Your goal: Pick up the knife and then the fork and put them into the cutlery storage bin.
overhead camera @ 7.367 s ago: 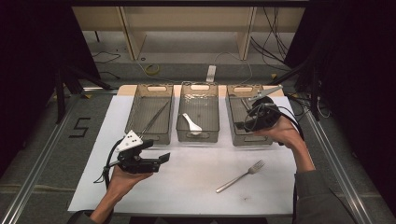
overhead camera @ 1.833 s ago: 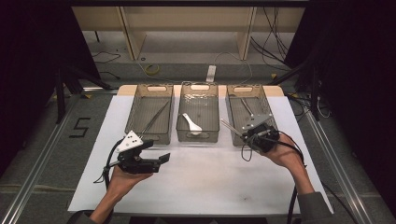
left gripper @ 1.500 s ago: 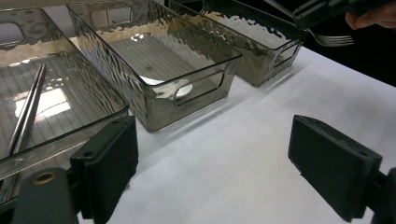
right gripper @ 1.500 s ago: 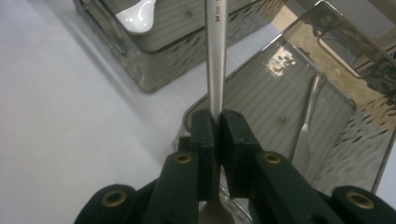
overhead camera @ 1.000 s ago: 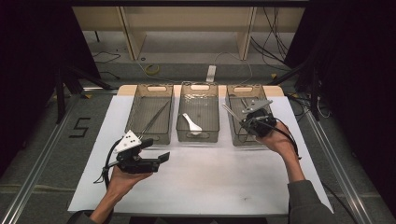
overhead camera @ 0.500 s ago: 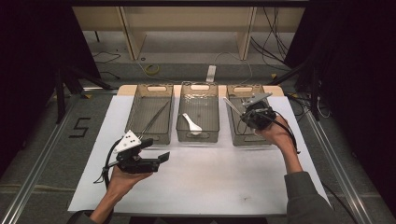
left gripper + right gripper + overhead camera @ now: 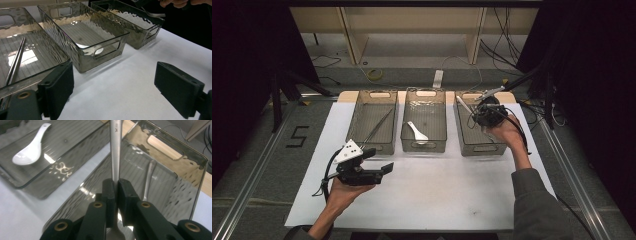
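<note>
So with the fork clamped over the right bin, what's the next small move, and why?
Probably lower it a little and open the jaws. The right gripper is shut on the fork, held above the right bin, where another utensil already lies; the left gripper waits open.

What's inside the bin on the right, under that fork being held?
The right bin already holds one piece of metal cutlery lying on its floor. The right gripper, clamping the fork, covers the near part of the bin, so that stretch cannot be seen.
</note>
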Motion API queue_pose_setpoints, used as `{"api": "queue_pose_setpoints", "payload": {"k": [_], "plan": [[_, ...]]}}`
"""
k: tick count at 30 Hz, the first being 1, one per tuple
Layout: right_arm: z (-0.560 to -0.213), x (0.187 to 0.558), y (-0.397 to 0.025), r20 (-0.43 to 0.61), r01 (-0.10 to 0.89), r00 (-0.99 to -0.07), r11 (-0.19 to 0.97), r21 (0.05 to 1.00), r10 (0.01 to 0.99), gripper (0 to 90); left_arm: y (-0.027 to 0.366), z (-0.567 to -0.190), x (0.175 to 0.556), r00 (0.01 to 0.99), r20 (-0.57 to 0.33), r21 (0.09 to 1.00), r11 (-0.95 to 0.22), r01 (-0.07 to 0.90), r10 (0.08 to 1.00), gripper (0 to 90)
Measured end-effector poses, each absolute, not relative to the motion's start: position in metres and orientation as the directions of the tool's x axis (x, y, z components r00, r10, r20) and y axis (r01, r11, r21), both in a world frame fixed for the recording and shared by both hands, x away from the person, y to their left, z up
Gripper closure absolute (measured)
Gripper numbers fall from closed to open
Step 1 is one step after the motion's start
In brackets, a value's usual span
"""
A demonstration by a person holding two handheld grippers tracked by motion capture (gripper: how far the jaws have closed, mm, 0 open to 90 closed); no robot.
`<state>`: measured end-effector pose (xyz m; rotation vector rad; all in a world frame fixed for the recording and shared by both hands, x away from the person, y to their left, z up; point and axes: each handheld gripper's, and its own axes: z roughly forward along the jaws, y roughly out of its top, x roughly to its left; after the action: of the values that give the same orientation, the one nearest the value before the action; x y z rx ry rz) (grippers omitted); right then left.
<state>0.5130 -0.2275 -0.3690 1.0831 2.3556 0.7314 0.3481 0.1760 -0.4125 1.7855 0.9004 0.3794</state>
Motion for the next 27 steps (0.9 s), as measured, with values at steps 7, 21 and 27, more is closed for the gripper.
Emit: {"api": "queue_pose_setpoints", "payload": {"k": [7, 21, 27], "plan": [[-0.371, 0.528, -0.233, -0.157, 0.591, -0.544, 0.509, 0.625, 0.824, 84.5, 0.176, -0.413, 0.348, 0.666, -0.161, 0.904, -0.163, 0.396, 0.728, 15.5], [-0.386, 0.546, -0.236, -0.11, 0.66, -0.501, 0.461, 0.593, 0.858, 84.4, 0.176, -0.413, 0.348, 0.666, -0.159, 0.904, -0.164, 0.395, 0.729, 15.5], [-0.394, 0.55, -0.237, -0.105, 0.685, -0.483, 0.45, 0.573, 0.869, 84.4, 0.176, -0.412, 0.348, 0.667, -0.159, 0.904, -0.164, 0.394, 0.728, 15.5]]}}
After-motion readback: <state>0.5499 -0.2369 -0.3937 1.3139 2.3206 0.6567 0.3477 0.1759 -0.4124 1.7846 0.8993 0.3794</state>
